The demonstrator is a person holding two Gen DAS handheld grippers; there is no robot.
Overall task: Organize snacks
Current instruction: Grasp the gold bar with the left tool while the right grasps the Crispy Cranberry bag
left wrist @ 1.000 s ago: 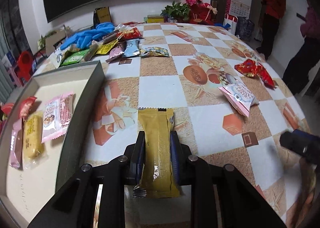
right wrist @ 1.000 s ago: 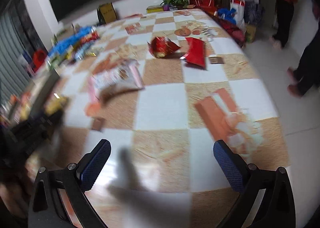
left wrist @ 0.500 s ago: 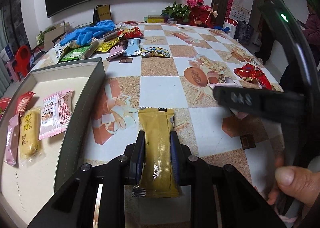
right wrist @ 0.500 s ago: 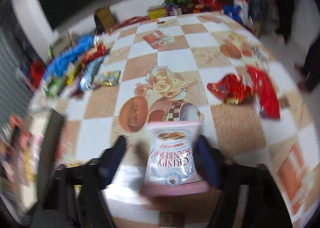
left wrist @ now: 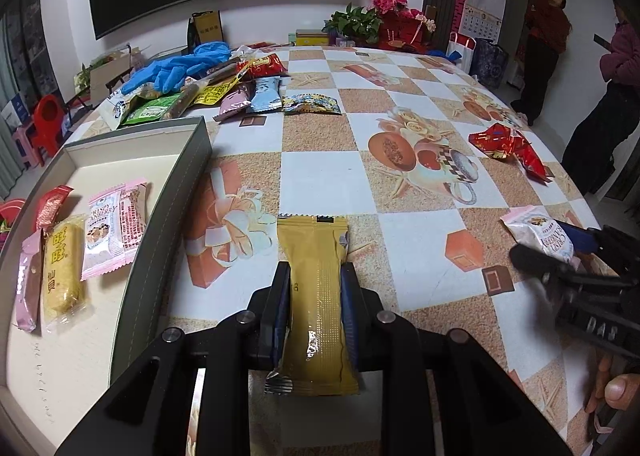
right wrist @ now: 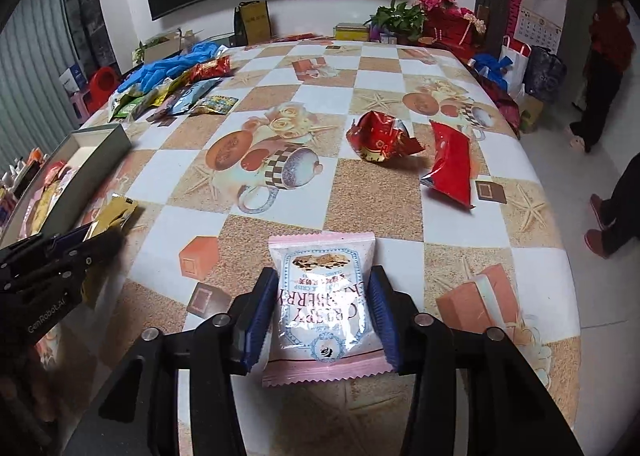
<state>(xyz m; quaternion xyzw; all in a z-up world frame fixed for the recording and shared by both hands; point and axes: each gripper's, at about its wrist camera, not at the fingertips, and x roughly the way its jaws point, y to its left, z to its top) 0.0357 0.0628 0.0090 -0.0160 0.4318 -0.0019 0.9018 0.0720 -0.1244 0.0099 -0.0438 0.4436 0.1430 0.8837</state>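
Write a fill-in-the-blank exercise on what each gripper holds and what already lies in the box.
1. The left gripper is shut on a ____-coloured snack packet.
2. The right gripper grips a pink-edged packet printed "Crispy ____".
3. A packet of that same kind already lies in the grey ____.
4. Two loose ____ wrappers lie on the checked tablecloth beyond the right gripper.

Missing words: mustard-yellow; Cranberry; box; red

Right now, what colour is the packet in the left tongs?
Mustard yellow: the packet is plain and unprinted on the side that shows, best seen in the left wrist view.
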